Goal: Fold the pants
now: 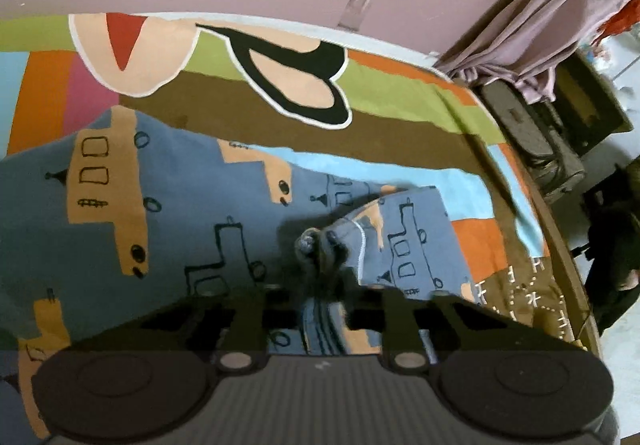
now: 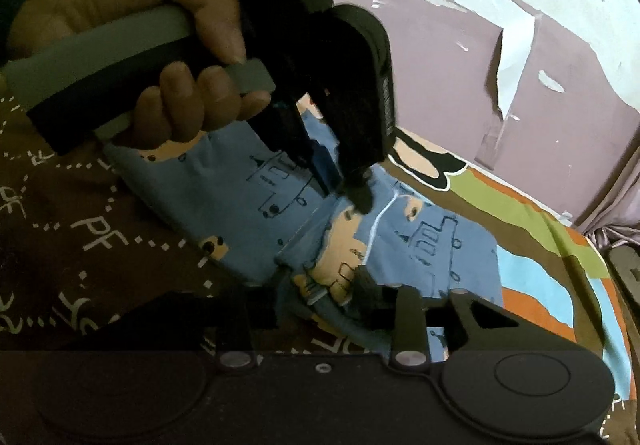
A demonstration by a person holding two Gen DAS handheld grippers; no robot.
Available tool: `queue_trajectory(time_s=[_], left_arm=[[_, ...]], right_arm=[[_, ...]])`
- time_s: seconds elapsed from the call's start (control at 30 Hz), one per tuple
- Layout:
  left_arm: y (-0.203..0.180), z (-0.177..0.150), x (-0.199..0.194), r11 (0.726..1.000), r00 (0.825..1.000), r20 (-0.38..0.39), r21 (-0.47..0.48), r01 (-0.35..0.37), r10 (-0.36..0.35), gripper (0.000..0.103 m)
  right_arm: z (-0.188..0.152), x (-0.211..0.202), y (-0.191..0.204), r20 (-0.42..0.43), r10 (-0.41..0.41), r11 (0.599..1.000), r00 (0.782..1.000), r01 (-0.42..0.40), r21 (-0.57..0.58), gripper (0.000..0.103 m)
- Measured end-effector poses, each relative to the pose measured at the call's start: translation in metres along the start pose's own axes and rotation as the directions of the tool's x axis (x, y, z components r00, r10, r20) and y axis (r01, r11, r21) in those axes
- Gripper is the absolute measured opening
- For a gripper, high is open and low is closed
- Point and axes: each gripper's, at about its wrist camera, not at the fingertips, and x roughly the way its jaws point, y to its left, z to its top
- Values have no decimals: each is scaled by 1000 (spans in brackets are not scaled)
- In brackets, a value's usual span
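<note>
The left claw (image 1: 320, 245) is seen pinched on a bunched fold of the blue printed pants (image 1: 160, 185), its dark tips pressed into the cloth near a white-stitched hem; from the right wrist view the same claw is seen coming down from a hand (image 2: 132, 57) that grips its grey handle, and the tips are buried in the fabric. The right claw (image 2: 332, 293) is seen low at the near edge of the garment, with a thick roll of blue cloth gathered between its fingers; the jaws are held narrow around it, and a grip on the pants is judged likely, though the actual contact of the pads is partly hidden.

The pants are laid across a bed covered by a bright patchwork bedsheet (image 1: 400, 85), with one part folded over the rest. A peeling mauve wall (image 2: 520, 85) is seen behind the bed, and a draped curtain (image 1: 560, 17) to its side.

Several layers appear to be caught in each pinch. If only the top layer were truly held, the fold could be dragged crooked or dropped when lifted; the sheet beneath might also be snagged and pulled along
</note>
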Motion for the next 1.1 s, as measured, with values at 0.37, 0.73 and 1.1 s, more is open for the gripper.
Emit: queue_trajectory(time_s=[0.37, 0.73, 1.1], left_arm=[[3, 1, -20, 1000, 1000, 14, -8, 28, -28, 10], [54, -4, -61, 997, 1000, 10, -81, 16, -15, 10], [80, -17, -75, 999, 999, 15, -41, -32, 33, 12]], right_arm=[[5, -12, 1, 39, 26, 1000, 999, -26, -10, 12], [37, -24, 30, 69, 162, 986, 984, -159, -56, 11], [46, -6, 60, 41, 268, 962, 963, -264, -75, 11]])
